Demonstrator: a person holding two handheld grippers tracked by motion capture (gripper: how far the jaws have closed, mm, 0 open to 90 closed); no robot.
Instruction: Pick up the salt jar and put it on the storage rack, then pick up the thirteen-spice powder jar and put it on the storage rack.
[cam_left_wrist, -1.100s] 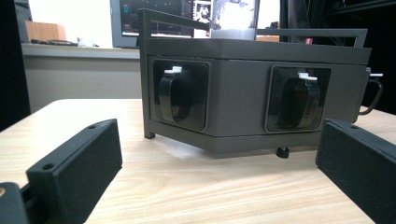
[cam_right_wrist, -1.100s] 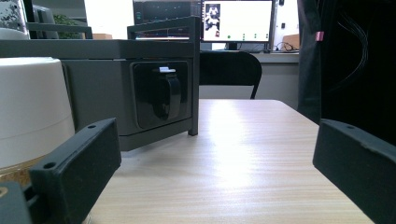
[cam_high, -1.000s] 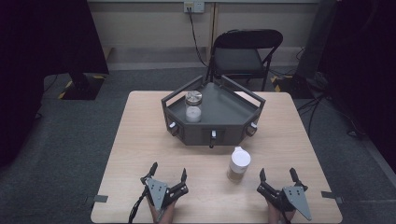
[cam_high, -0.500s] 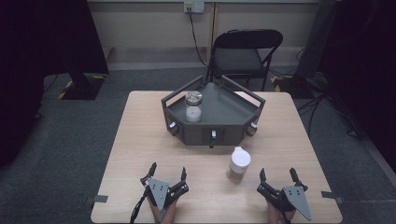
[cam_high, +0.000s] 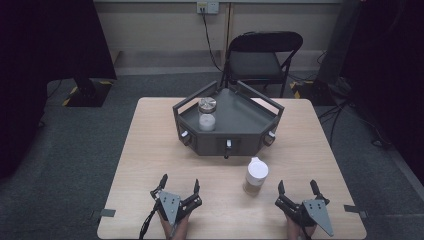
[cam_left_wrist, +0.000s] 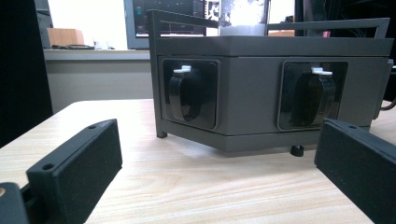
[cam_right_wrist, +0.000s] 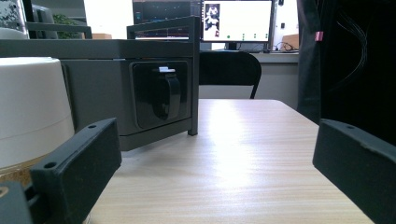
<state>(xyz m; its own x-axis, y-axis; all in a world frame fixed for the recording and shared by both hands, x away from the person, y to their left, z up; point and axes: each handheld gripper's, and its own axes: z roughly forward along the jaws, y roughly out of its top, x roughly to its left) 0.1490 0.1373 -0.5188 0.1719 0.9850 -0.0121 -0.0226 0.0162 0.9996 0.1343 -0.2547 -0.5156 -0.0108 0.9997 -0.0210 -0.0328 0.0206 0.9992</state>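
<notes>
The white-lidded container stands upright on the bench, just in front of the dark hexagonal tray and a little toward its right corner — nearer the right hand-held gripper than the left one. Both grippers rest low at the bench's near edge, jaws spread wide and holding nothing, a ready stance, I judge, before any reach. In the right gripper view the container sits just beside the left jaw, so that hand seems the likelier one to take it. A glass jar with a metal lid stands inside the tray, at its left — possibly where the container is bound.
</notes>
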